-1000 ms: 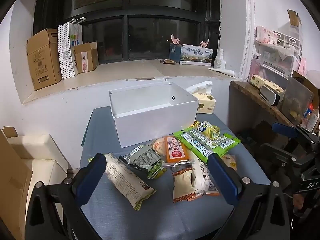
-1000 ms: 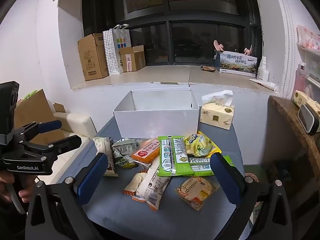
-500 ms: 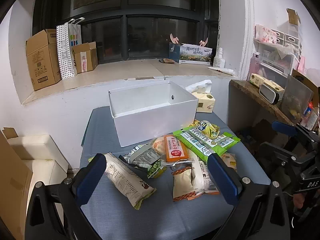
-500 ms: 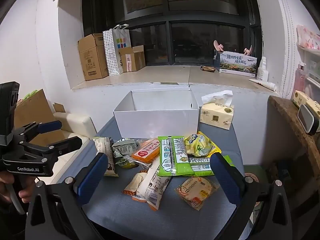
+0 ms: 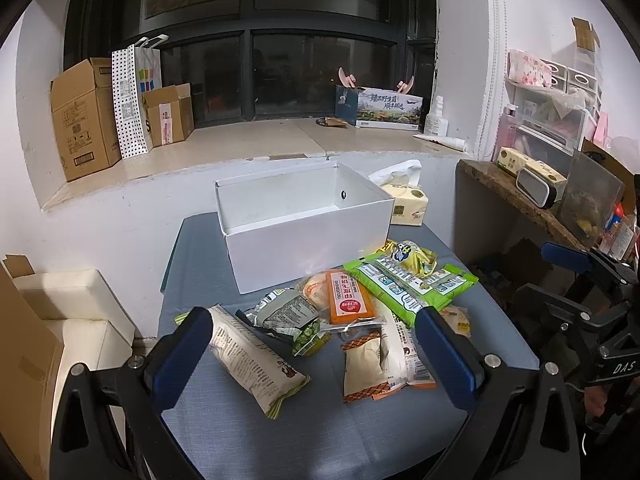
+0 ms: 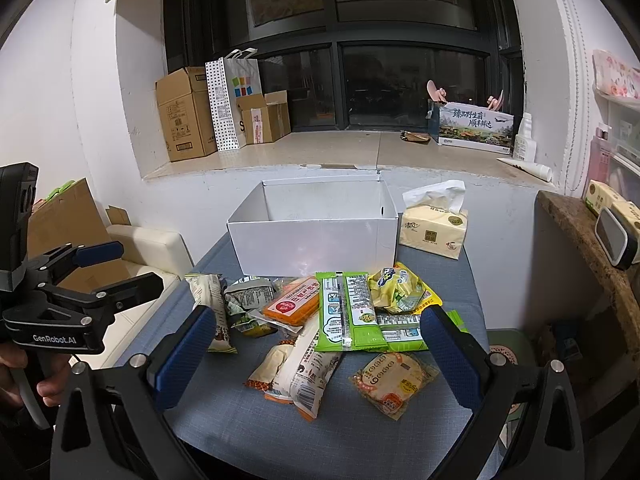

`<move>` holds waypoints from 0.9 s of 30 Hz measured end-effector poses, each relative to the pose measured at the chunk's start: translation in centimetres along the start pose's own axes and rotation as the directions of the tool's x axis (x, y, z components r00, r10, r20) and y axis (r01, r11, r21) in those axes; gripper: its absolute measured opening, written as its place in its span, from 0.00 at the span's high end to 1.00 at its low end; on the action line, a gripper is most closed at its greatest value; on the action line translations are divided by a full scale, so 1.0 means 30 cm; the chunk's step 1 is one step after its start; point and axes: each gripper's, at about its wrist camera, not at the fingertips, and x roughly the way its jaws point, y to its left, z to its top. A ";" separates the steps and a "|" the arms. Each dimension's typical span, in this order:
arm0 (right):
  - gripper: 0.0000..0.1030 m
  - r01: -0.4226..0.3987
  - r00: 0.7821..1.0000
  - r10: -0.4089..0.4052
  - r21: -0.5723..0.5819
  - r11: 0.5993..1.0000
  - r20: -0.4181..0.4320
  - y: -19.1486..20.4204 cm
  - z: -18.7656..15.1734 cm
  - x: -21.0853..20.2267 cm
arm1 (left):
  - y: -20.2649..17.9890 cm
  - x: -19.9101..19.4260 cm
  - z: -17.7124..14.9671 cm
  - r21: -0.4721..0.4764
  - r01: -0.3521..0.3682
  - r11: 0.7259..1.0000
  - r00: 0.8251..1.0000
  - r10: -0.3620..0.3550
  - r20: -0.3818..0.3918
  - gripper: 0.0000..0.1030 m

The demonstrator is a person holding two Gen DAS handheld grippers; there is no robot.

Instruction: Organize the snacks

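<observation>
Several snack packets lie in a heap on the blue-grey table (image 5: 320,432): an orange bar (image 5: 350,298), green packs (image 5: 408,286), a yellow bag (image 6: 398,286), a long white packet (image 5: 252,360) and a round cracker pack (image 6: 394,376). Behind them stands an empty white box (image 5: 304,220) with its top open. My left gripper (image 5: 312,354) hovers open over the near side of the heap, holding nothing. My right gripper (image 6: 320,354) is likewise open and empty, a little back from the packets. Each gripper also shows at the edge of the other's view.
A tissue pack (image 6: 434,228) sits right of the box. A wooden shelf (image 5: 520,204) with small items borders the table's right side. Cardboard boxes (image 5: 84,120) and a paper bag stand on the window ledge behind. A cream cushion (image 5: 64,312) lies to the left.
</observation>
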 end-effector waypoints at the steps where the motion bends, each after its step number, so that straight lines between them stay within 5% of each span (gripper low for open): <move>1: 0.00 0.001 1.000 -0.001 0.000 1.000 0.001 0.000 0.000 0.000 | 0.000 0.000 0.000 0.001 0.001 1.000 1.000 -0.001 0.000 0.00; 27: 0.00 0.005 1.000 -0.005 0.016 1.000 0.003 -0.011 -0.004 -0.003 | -0.011 0.008 -0.008 0.013 0.009 1.000 1.000 -0.009 -0.005 0.00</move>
